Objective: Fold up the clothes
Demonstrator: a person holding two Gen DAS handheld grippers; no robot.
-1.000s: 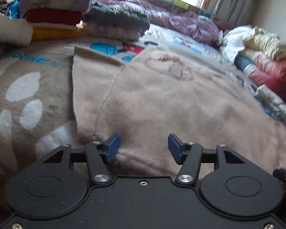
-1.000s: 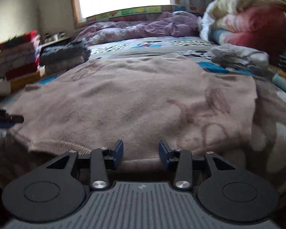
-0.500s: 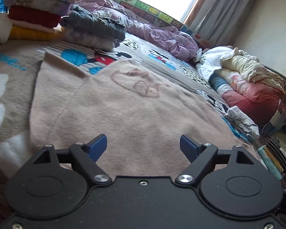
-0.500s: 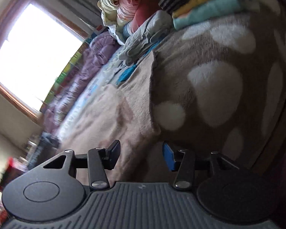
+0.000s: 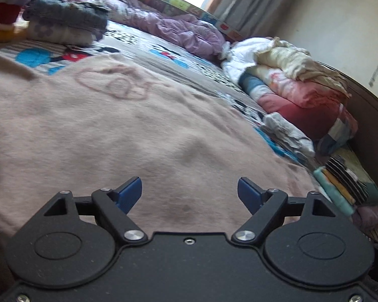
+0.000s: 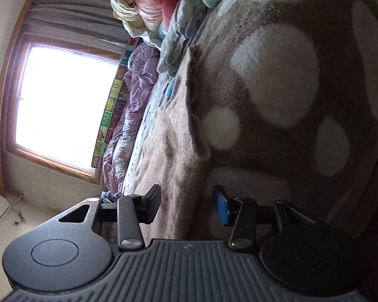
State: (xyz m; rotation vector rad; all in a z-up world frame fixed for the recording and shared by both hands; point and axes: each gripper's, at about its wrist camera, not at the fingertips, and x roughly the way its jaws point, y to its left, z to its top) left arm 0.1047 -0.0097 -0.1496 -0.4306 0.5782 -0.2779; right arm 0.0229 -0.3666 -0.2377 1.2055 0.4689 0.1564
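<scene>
Pink sweater lying spread on the bed, both grippers open at its near side.

The pink sweater (image 5: 118, 125) is lying flat on the brown blanket (image 6: 277, 75), so its edges are easy to reach. The left gripper (image 5: 189, 192) is hovering over its near part with jaws wide apart, holding nothing. The right gripper (image 6: 186, 205) is turned on its side, jaws apart around the sweater's side edge, probably for pinching it. Folded piles (image 5: 63, 25) are sitting further back.

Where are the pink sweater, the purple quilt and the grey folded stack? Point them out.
pink sweater (image 5: 93, 136), left wrist view, middle of its body
purple quilt (image 5: 179, 31), left wrist view, bunched middle
grey folded stack (image 5: 65, 22), left wrist view, front face
</scene>
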